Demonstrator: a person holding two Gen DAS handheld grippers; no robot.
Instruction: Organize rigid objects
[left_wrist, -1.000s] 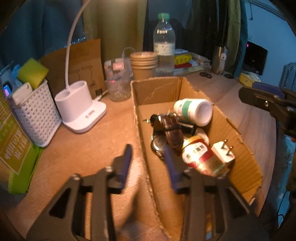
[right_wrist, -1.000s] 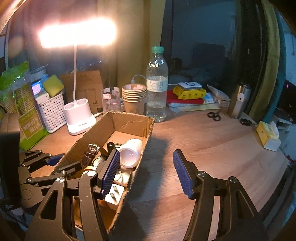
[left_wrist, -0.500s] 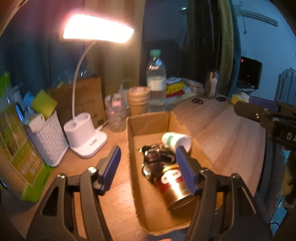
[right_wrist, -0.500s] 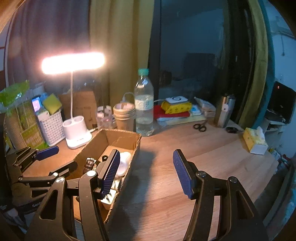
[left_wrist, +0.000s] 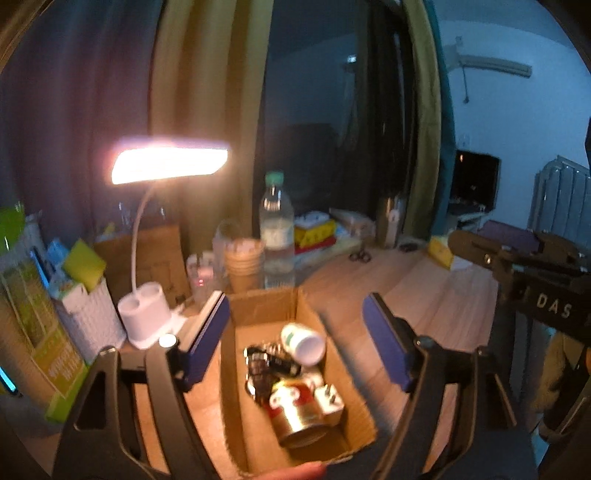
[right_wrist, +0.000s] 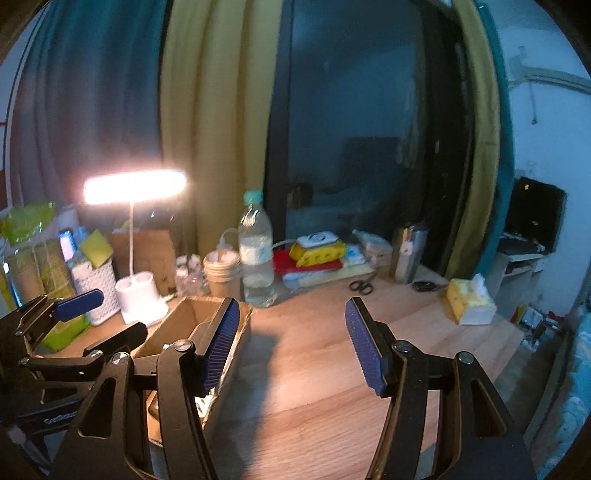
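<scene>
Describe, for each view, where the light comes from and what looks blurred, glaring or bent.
Left wrist view: the lit desk lamp glares white and is the main light, warming the cardboard box; the whole frame is motion-smeared, and curtains bow from fisheye distortion. Right wrist view: the same lamp blooms; the table carries a dark shadow beside the box; edges blur and curve.

A box (left_wrist: 258, 435) sits low in the middle of the left wrist view, on a table (left_wrist: 424, 295). In the box a can (left_wrist: 295, 410) lies near the bottom. A plug (left_wrist: 330, 400) is just to its right. A small bottle (left_wrist: 304, 341) lies higher up, near the far wall. A dark clump is to its left; I cannot tell what it is. A lamp (left_wrist: 146, 317) stands left of the box, and a basket (left_wrist: 90, 321) is further left. Behind the box are cups (left_wrist: 243, 267) and a water bottle (left_wrist: 277, 229). In the right wrist view, scissors (right_wrist: 362, 285) lie right of the water bottle, and a tissue box (right_wrist: 469, 302) is far right.
</scene>
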